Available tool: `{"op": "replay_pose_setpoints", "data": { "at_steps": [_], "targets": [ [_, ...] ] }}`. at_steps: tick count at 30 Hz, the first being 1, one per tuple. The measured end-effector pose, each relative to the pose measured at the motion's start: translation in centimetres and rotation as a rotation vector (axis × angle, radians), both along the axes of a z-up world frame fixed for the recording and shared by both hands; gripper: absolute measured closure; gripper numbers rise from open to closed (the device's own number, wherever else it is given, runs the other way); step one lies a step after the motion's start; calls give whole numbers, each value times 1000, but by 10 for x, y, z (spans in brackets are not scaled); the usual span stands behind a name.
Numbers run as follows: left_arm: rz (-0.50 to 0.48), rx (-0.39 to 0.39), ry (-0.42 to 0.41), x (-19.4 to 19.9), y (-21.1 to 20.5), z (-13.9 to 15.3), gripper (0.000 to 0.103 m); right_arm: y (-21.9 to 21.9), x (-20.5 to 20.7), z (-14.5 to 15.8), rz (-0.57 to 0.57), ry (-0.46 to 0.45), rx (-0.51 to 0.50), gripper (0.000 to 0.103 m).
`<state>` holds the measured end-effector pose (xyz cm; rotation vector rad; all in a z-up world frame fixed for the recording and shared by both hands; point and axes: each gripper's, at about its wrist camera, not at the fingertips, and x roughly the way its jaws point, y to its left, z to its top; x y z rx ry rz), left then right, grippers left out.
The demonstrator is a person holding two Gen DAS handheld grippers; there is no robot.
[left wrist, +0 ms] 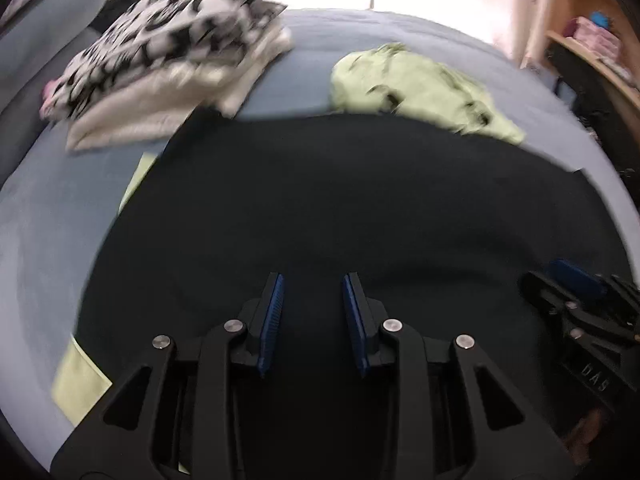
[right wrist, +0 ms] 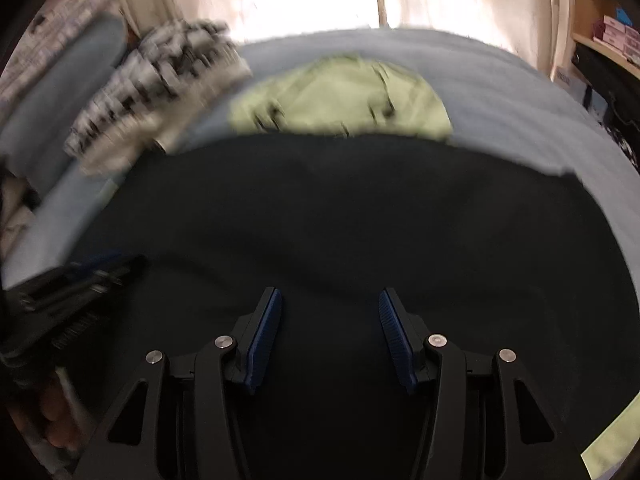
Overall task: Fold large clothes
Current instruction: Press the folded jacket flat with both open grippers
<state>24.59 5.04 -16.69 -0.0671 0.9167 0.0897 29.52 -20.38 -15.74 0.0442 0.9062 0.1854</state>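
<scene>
Black garment (left wrist: 340,208) lay spread across the centre of the frame on the blue bed (left wrist: 48,216). Left hand-held gripper (left wrist: 313,286) and right hand-held gripper (right wrist: 329,300) hovered parted, holding nothing. Risk: pinching bedsheet or the green garment (left wrist: 420,88) beneath, dragging both.
</scene>
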Motion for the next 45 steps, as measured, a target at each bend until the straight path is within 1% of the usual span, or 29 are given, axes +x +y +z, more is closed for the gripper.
{"op": "replay_pose_setpoints", "data": {
  "at_steps": [2, 3, 4, 5, 6, 7, 9, 10, 11, 12, 14, 15, 17, 19, 21, 23, 24, 26, 28, 30, 32, 34, 37, 39, 40, 42, 44, 45],
  "targets": [
    [31, 3, -21, -6, 12, -6, 75, -29, -6, -2, -67, -16, -25, 53],
    [47, 5, -19, -6, 20, -6, 75, -45, -10, -3, -95, -22, -32, 53],
    [84, 27, -11, -6, 31, -7, 75, -61, -11, -3, -127, -29, -51, 53],
    [120, 45, -4, -6, 44, -9, 75, -84, -15, -8, -207, -21, -123, 52],
    [144, 47, -2, -6, 57, -10, 75, -106, -16, -9, -242, -18, -122, 50],
    [165, 45, -1, -7, 68, -11, 75, -129, -19, -10, -283, -9, -92, 48],
    [202, 41, 2, -10, 87, -12, 76, -172, -25, -16, -386, 20, -38, 48],
    [226, 52, 3, -13, 95, -13, 76, -187, -29, -15, -411, 24, -11, 51],
    [244, 55, 5, -15, 100, -14, 76, -194, -32, -15, -423, 28, 1, 56],
    [249, 37, 7, -16, 106, -14, 76, -199, -36, -13, -439, 30, -6, 56],
    [255, 23, 7, -18, 110, -12, 76, -199, -42, -6, -450, 26, -16, 56],
    [260, 35, 13, -19, 108, -10, 76, -195, -45, 0, -447, 22, -12, 56],
    [261, 51, 19, -22, 103, -2, 76, -181, -60, 15, -413, 6, 46, 56],
    [237, 35, 5, -31, 89, 8, 76, -157, -69, 27, -357, -11, 84, 56],
    [188, -13, -8, -43, 71, 19, 76, -125, -76, 34, -286, -25, 107, 56],
    [152, -40, -14, -54, 51, 26, 76, -94, -82, 36, -210, -23, 142, 56],
    [117, -63, -18, -62, 35, 29, 76, -78, -87, 37, -170, -21, 153, 56],
    [59, -88, -18, -75, 9, 29, 76, -47, -94, 35, -90, -12, 155, 56],
    [11, -86, -5, -83, -12, 24, 76, -23, -95, 31, -38, -2, 142, 56],
    [-21, -53, 17, -89, -32, 15, 76, -9, -106, 22, -23, 35, 111, 56],
    [-32, 9, 33, -93, -43, 4, 75, -10, -111, 9, -33, 78, 96, 56],
    [-31, 7, 35, -95, -42, 1, 75, -29, -117, -2, -72, 81, 89, 56],
    [8, -11, 48, -94, -28, 0, 76, -66, -118, -14, -183, 64, 27, 56],
    [33, -10, 53, -96, -20, -1, 76, -95, -124, -21, -263, 81, 7, 56],
    [39, -8, 54, -97, -18, -2, 76, -108, -128, -25, -285, 90, 42, 56],
    [56, 0, 55, -101, -14, -2, 75, -122, -136, -28, -296, 87, 115, 56],
    [65, -2, 56, -103, -11, -3, 75, -121, -138, -30, -295, 80, 105, 56],
    [67, -2, 57, -104, -10, -3, 75, -117, -139, -30, -294, 78, 72, 56]
  ]
}}
